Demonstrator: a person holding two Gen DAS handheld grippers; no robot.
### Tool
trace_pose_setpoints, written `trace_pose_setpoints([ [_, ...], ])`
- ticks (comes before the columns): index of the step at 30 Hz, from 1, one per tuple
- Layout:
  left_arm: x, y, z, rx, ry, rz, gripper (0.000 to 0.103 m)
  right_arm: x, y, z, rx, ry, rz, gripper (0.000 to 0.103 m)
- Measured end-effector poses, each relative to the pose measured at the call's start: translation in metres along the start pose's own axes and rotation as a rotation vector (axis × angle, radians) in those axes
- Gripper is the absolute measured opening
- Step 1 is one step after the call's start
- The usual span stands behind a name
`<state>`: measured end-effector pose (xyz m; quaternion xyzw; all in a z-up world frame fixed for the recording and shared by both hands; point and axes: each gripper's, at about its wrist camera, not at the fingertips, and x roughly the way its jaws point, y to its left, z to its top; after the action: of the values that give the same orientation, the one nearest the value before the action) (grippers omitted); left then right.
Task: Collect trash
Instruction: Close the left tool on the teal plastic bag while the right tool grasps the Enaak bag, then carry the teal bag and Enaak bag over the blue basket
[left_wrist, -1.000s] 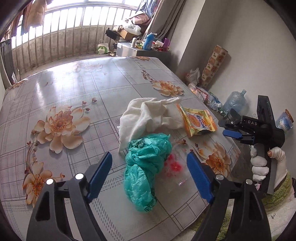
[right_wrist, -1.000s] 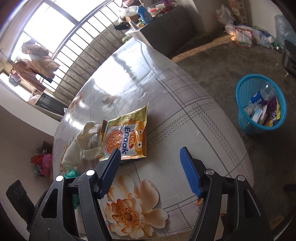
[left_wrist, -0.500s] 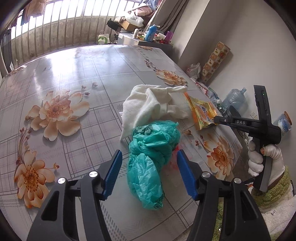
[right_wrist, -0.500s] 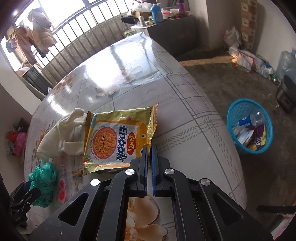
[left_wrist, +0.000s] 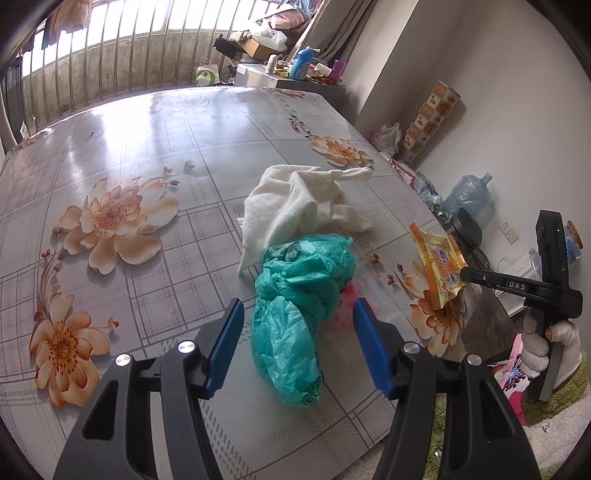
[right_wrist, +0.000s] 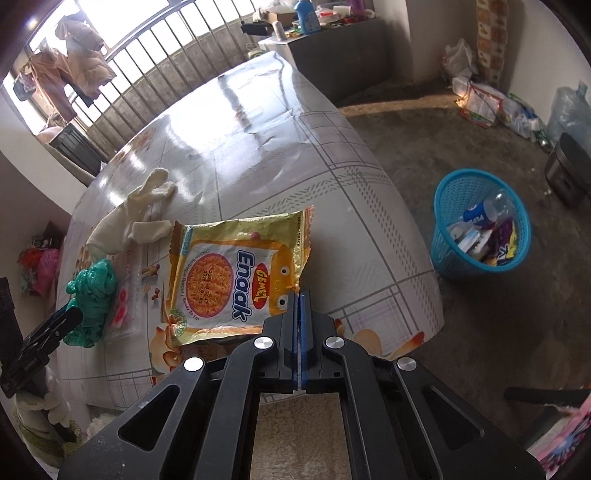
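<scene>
— Two grippers in play; what is each one doing?

— The right gripper (right_wrist: 298, 295) is clenched on a corner of the yellow Enaak noodle-snack packet (right_wrist: 236, 280), its blue pads pressed together over the foil. From the left wrist camera the packet (left_wrist: 441, 271) hangs tilted off the gripper's tip, lifted clear over the surface's right edge.

— And the left gripper?

— The left gripper (left_wrist: 297, 343) is released. Its jaws have just been closing and now stand partly apart on either side of the crumpled teal plastic bag (left_wrist: 299, 306); the pads do not touch it.

— Where does that bag lie?

— On the floral surface (left_wrist: 147, 155), near the front edge. A white cloth (left_wrist: 295, 203) lies just behind it, touching it, and a clear wrapper with pink blotches (right_wrist: 123, 306) sits just beside it toward the right edge.

— Where does collected trash sit?

— A blue plastic basket (right_wrist: 443, 254) stands on the concrete floor beyond the surface's right edge, well apart from it, with bottles and wrappers inside.

— Can you see the person?

— Only a white-gloved hand (left_wrist: 546, 345) wrapped round the right gripper's handle.
</scene>
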<state>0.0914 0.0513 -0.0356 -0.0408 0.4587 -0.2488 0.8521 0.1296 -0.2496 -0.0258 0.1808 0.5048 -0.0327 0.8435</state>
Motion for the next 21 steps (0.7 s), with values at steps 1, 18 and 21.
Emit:
trace_pose_setpoints([
  [1, 0.001, -0.001, 0.001, 0.002, 0.002, 0.004, 0.060, -0.001, -0.001, 0.000, 0.004, 0.000, 0.007, 0.000],
  [18, 0.019, -0.019, -0.007, 0.035, 0.018, 0.139, 0.049, 0.009, 0.008, 0.000, 0.012, 0.006, 0.070, 0.009],
  [21, 0.018, -0.022, -0.008, 0.043, 0.010, 0.161, 0.047, 0.010, 0.008, -0.001, 0.018, 0.006, 0.076, 0.009],
])
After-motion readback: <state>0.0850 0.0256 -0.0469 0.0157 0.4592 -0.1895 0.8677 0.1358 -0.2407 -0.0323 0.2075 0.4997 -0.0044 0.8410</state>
